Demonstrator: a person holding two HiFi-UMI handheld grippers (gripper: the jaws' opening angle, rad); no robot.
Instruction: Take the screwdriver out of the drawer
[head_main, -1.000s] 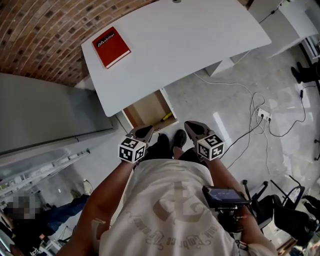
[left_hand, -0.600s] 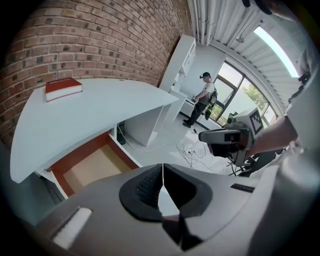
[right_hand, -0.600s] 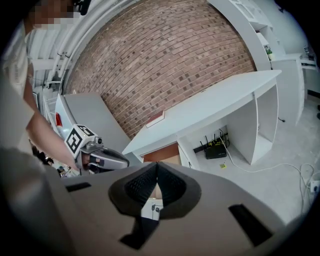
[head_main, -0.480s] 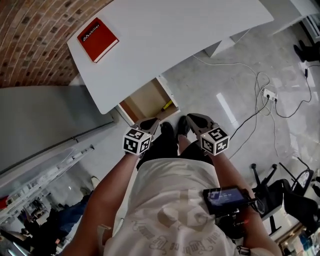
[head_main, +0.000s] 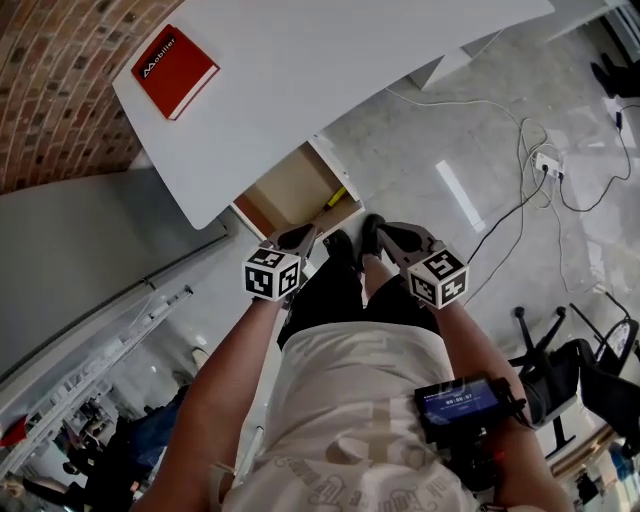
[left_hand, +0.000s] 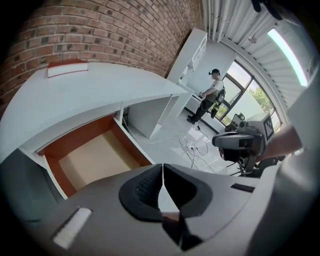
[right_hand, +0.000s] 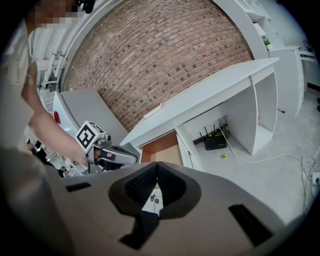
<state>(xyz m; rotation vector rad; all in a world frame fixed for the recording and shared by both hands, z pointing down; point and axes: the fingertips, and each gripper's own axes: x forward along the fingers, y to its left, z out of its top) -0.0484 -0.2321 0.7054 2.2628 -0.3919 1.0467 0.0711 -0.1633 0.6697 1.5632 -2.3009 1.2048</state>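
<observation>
Left gripper (head_main: 303, 236) and right gripper (head_main: 386, 233) hover above the open drawer (head_main: 285, 190) under the white desk (head_main: 330, 80), fingers closed, empty. Yellow screwdriver (head_main: 335, 197) lies inside the drawer along its right side. Red book (head_main: 173, 58) on desk.

A white desk (head_main: 330, 70) carries a red book (head_main: 174, 70) lying flat toward its ten o'clock corner. Under the desk's seven o'clock edge a drawer (head_main: 285, 190) stands pulled out, and a yellow-handled screwdriver (head_main: 334, 197) lies on its wooden bottom near the three o'clock side. On the pale floor (head_main: 450, 130), at three o'clock, lies a white power strip (head_main: 546, 163) with cables (head_main: 520, 180) trailing from it.
</observation>
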